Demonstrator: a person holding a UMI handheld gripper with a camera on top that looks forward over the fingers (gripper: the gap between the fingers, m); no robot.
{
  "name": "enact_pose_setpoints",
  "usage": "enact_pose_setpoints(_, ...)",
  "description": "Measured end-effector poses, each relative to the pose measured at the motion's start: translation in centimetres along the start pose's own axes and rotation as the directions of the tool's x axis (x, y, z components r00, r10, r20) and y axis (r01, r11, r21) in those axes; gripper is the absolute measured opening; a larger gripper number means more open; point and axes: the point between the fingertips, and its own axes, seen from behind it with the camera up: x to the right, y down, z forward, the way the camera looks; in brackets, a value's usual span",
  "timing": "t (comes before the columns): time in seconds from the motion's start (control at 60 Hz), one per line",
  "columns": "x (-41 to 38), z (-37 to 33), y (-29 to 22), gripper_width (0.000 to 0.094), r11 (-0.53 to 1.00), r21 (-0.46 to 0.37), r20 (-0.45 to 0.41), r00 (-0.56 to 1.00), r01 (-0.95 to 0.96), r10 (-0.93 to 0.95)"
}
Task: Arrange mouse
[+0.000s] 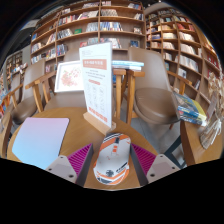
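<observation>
**Mouse held between the jaws above the worktop**

The gripper carried a mouse, white and grey with orange trim, between its two pink pads. The pads lay against the mouse's two sides with no gap visible, so the jaws were judged clamped on it. The mouse's long axis ran parallel to the fingers, pointing forward. A pale mat lay on the wooden worktop ahead and to the left of the jaws, its near corner just beside the left pad. An upright sign stood directly beyond the mouse, with a second sign behind it to the left. A chair stood to the right, and bookshelves filled the background. If the mat was the intended resting place, the move turned on a leftward, forward shift; the mouse's axis would need little turning.
</observation>
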Motion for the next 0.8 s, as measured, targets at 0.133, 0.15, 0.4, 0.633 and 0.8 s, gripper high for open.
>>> enact_pose_setpoints(0.133,0.5,-0.3,0.3,0.0486,1.0,-0.009,-0.01,1.0,-0.028,0.028)
enact_pose_setpoints(0.15,0.6,-0.4,0.4,0.0482,1.0,-0.013,-0.012,1.0,-0.027,0.027)
enact_pose_setpoints(0.4,0.0,-4.6,0.0,0.042,0.998,-0.015,-0.001,0.998,-0.058,0.058)
enact_pose_setpoints(0.633,-7.7,-10.5,-7.3,0.0421,0.996,0.085,0.095,0.995,-0.022,0.013)
enact_pose_setpoints(0.8,-15.8,-9.8,-9.4,0.0421,0.994,0.106,0.144,0.988,0.04,-0.055)
